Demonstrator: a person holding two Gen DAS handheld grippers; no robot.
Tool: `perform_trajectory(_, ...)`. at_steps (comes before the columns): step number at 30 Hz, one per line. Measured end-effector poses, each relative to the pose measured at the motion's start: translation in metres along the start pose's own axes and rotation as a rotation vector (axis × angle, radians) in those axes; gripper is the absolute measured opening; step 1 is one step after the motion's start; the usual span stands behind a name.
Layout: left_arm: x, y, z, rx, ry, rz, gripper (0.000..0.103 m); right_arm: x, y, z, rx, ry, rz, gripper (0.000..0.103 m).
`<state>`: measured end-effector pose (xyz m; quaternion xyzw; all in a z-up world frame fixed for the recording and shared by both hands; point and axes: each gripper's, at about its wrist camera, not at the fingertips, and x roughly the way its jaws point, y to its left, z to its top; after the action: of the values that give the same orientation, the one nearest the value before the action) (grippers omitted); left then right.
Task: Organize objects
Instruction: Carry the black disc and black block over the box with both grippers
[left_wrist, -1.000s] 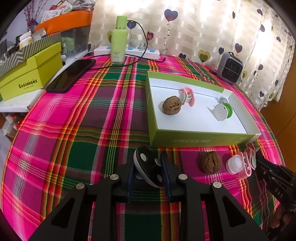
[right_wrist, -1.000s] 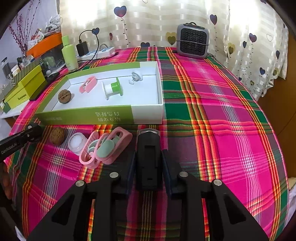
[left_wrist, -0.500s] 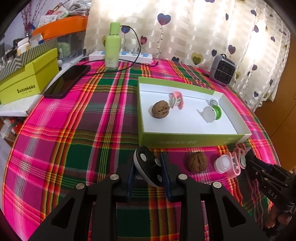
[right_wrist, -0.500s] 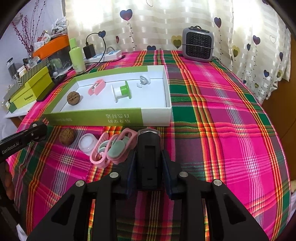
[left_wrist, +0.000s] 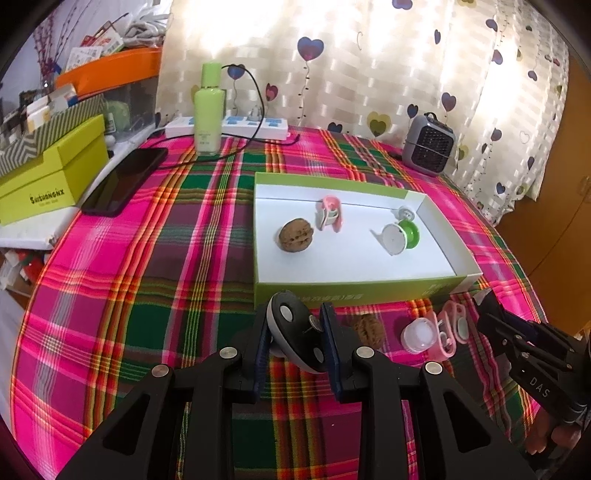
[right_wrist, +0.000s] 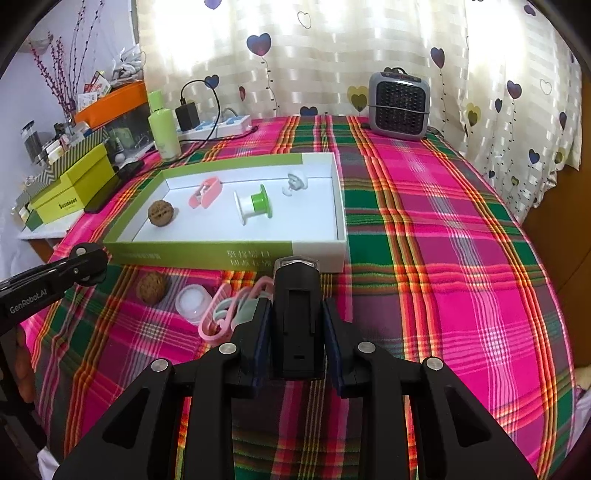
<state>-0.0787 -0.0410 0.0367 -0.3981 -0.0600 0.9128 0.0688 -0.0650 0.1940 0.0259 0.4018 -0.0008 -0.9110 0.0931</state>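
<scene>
My left gripper (left_wrist: 295, 332) is shut on a black and white oval disc (left_wrist: 295, 334), held above the plaid cloth just in front of the green box (left_wrist: 354, 291). My right gripper (right_wrist: 297, 321) is shut on a black block-shaped device (right_wrist: 297, 314), near the box's front right corner (right_wrist: 332, 254). Inside the box lie a walnut (left_wrist: 295, 234), a pink clip (left_wrist: 328, 214), a green and white spool (left_wrist: 400, 236) and a small white piece (left_wrist: 406, 213). On the cloth in front of the box sit a second walnut (right_wrist: 152, 288), a small white jar (right_wrist: 192, 300) and pink clips (right_wrist: 229, 310).
A green bottle (left_wrist: 209, 110), a power strip (left_wrist: 236, 125) with a cable and a black phone (left_wrist: 123, 181) lie at the back left. A small grey heater (right_wrist: 399, 101) stands at the back. Yellow-green boxes (left_wrist: 48, 170) are stacked beside the table's left edge.
The left gripper has risen and drawn back a little with the disc, so the box and loose items sit further off. The right gripper keeps its hold on the black device.
</scene>
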Motion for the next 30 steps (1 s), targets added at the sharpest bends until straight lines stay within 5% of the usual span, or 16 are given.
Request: perform_trajectory(30,0.028,-0.032,0.042,0.038,0.011,-0.053,0.024,0.008,-0.011,0.042,-0.03,-0.035,0.043,0.028)
